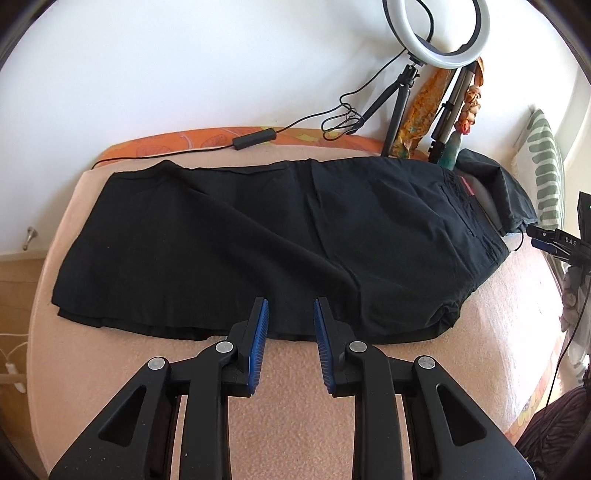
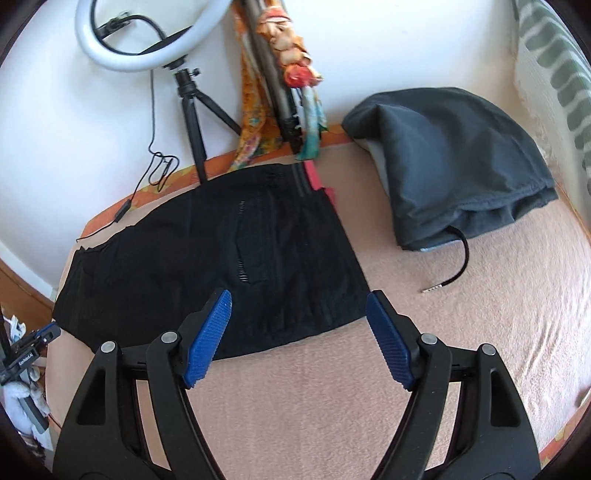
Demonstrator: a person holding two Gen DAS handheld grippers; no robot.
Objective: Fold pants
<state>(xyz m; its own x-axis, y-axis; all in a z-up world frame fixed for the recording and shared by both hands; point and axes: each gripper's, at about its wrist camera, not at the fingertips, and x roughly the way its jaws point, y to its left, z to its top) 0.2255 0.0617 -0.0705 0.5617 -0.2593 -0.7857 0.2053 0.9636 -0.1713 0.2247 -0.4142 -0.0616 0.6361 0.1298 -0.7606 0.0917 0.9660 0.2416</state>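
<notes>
— Left wrist view: how are the pants [image 1: 258,236] being seen?

— Black, lying flat on the bed [image 1: 303,398], already doubled leg over leg, long axis running left to right, waistband at right. The left gripper [image 1: 290,314] is being held at the near edge, jaws narrowly parted, empty.

— And further right?

— The right gripper [image 2: 299,306] is being held nearest the waistband, jaws wide apart, nothing gripped.

The pants [image 1: 258,236] lie flat on the bed [image 1: 295,406], legs to the left, waistband to the right. Behind the waistband, a ring light [image 1: 443,33] on its tripod stands against the far wall. A pillow [image 2: 454,166] lies right of the waistband.
</notes>
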